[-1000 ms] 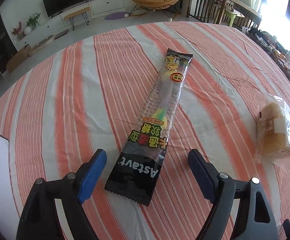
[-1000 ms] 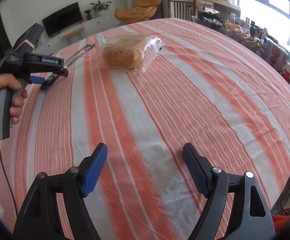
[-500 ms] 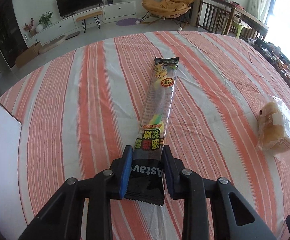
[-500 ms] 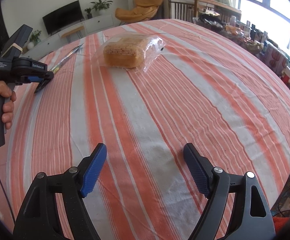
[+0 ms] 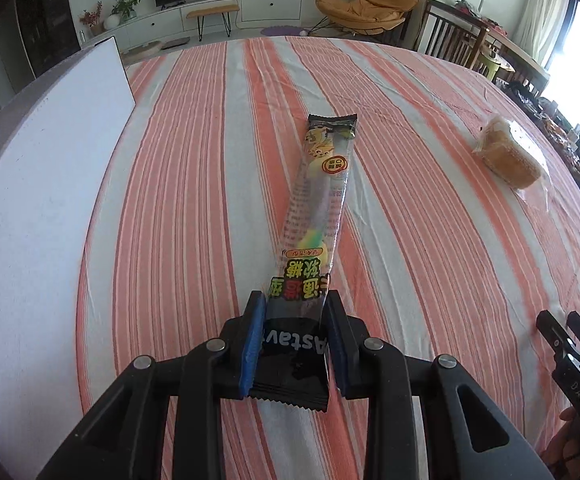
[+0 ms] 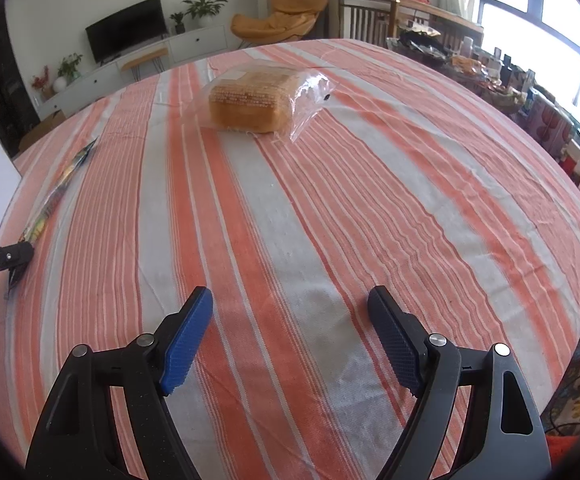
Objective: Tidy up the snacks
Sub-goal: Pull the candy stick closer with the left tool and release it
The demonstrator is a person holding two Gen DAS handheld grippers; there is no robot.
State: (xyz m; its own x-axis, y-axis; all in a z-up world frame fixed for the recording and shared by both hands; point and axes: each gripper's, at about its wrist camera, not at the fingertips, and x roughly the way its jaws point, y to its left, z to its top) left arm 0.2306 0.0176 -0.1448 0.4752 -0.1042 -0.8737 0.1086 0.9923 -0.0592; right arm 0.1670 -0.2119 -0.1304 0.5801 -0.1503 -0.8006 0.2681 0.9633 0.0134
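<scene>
A long black and clear candy packet [image 5: 317, 220] stretches away from me over the striped tablecloth [image 5: 193, 184]. My left gripper [image 5: 294, 336] is shut on the packet's near end. The packet also shows in the right wrist view [image 6: 55, 192] at the far left, with the left gripper's tip [image 6: 13, 258] on it. A bagged bread loaf [image 6: 255, 100] lies ahead of my right gripper [image 6: 290, 320], which is open and empty above the cloth. The loaf also shows in the left wrist view [image 5: 510, 158] at the right.
A white box [image 5: 37, 184] stands along the table's left side. The right gripper's body [image 5: 574, 356] shows at the lower right of the left wrist view. Cluttered shelves [image 6: 538, 96] stand beyond the table's right edge.
My left gripper closed on the candy packet's near end and has swung toward the white box with it. The right gripper stayed open and barely moved.
</scene>
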